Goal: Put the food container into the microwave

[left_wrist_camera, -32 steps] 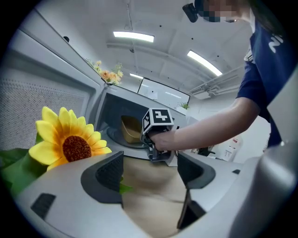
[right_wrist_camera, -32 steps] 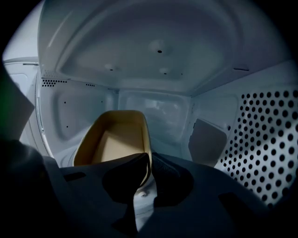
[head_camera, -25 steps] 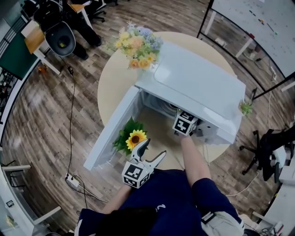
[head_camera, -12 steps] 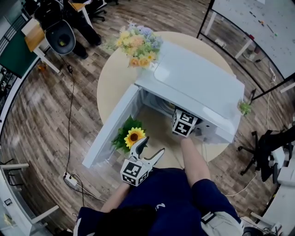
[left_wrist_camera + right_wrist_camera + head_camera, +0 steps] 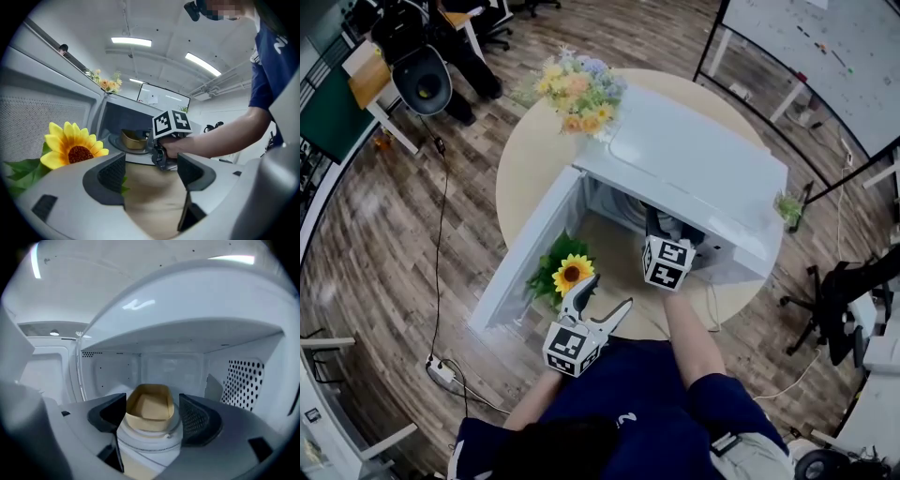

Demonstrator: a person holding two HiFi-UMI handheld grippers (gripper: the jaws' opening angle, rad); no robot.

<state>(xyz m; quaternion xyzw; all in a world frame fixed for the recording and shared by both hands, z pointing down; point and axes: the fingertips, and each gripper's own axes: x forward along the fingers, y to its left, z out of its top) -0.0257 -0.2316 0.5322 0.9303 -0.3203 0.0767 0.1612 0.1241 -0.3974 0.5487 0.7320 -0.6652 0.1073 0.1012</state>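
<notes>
We see food container (image 5: 149, 408) empty, on turntable (image 5: 151, 442) in microwave (image 5: 110, 373), 12 o'clock of right gripper (image 5: 153, 412); jaws just opened, container just past tips. Left gripper (image 5: 151, 169) spread, empty.

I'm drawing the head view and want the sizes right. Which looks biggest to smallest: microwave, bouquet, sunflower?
1. microwave
2. bouquet
3. sunflower: its bloom looks clearly smaller, though with its leaves it comes close to the bouquet.

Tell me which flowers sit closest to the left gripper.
The single yellow sunflower, right beside the left gripper by the open microwave door. The pastel bouquet stands at the far side of the table, behind the microwave.
</notes>
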